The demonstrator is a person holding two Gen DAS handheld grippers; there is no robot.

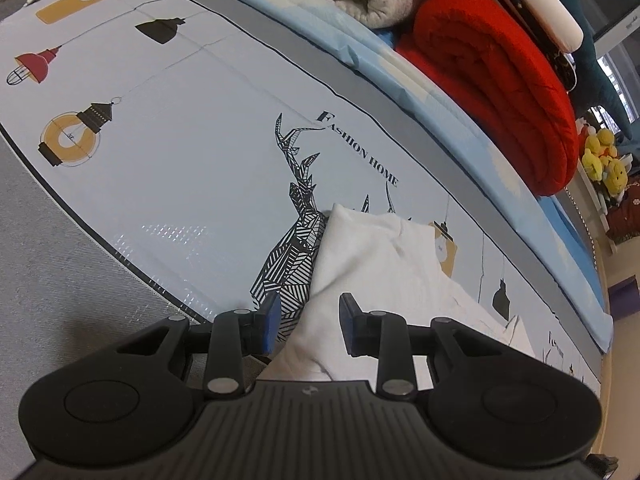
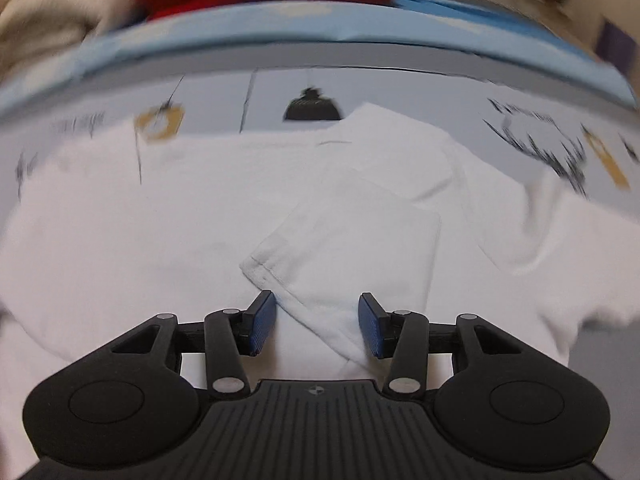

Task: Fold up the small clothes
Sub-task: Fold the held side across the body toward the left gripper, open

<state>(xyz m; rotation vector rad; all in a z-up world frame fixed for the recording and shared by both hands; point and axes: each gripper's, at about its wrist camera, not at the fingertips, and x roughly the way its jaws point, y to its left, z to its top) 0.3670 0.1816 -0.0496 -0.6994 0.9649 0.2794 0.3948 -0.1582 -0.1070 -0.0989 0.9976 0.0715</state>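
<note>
Both grippers, left (image 1: 307, 322) and right (image 2: 317, 322), angle downward, fingers parted and gripping nothing, over the white shirt (image 2: 160, 224) with its sleeve (image 2: 344, 248) folded inward.

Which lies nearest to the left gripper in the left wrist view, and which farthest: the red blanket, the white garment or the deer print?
1. White garment, between the left gripper's fingers.
2. Deer print, just ahead, left.
3. Red blanket, far, upper right.
</note>
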